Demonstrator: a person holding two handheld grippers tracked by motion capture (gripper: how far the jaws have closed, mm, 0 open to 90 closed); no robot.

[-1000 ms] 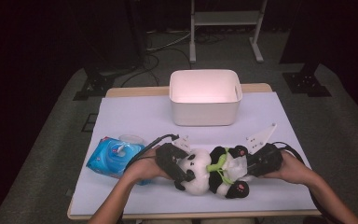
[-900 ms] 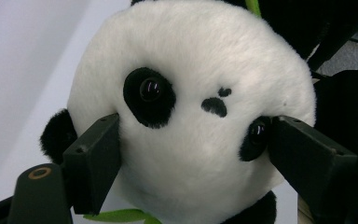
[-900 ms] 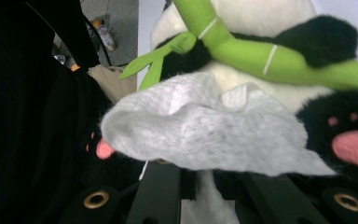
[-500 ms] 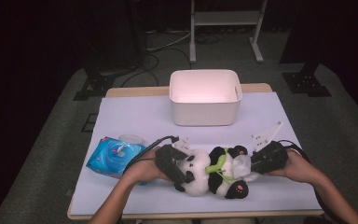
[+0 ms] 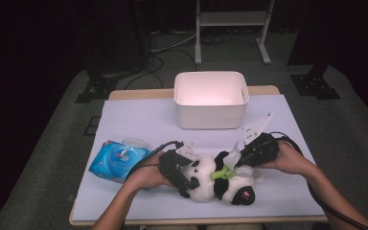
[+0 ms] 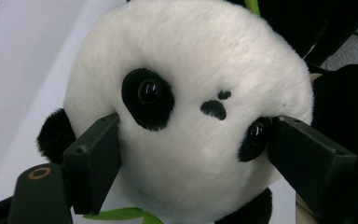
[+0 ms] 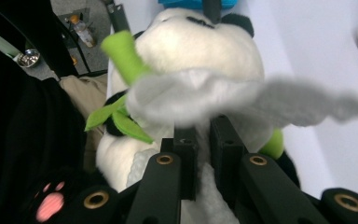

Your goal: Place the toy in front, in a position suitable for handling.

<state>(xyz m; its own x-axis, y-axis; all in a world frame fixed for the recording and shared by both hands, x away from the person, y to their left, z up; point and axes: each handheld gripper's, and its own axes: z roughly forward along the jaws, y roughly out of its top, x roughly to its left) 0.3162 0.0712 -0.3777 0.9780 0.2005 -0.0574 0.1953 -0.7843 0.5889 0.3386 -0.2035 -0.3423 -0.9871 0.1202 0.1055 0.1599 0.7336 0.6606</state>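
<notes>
A black-and-white panda plush (image 5: 206, 188) lies on its back near the table's front edge, with a green bamboo sprig (image 5: 220, 173) at its chest. My left gripper (image 5: 189, 175) holds its head. In the left gripper view the two jaws press into the cheeks of the panda (image 6: 191, 93), so the left gripper (image 6: 191, 154) is shut on it. My right gripper (image 5: 235, 160) hovers over the panda's belly, its jaws nearly together. In the right gripper view, my right gripper (image 7: 203, 135) pinches a white wipe (image 7: 242, 100) that spreads, blurred, above the panda (image 7: 200, 51).
A white bin (image 5: 211, 115) stands open at the back middle of the white table (image 5: 139, 120). A blue pack of wipes (image 5: 117, 160) lies left of my left hand. Dark floor and stands surround the table.
My right gripper has risen and shifted a little toward the far side with the wipe. The left gripper and the panda's head have stayed where they were.
</notes>
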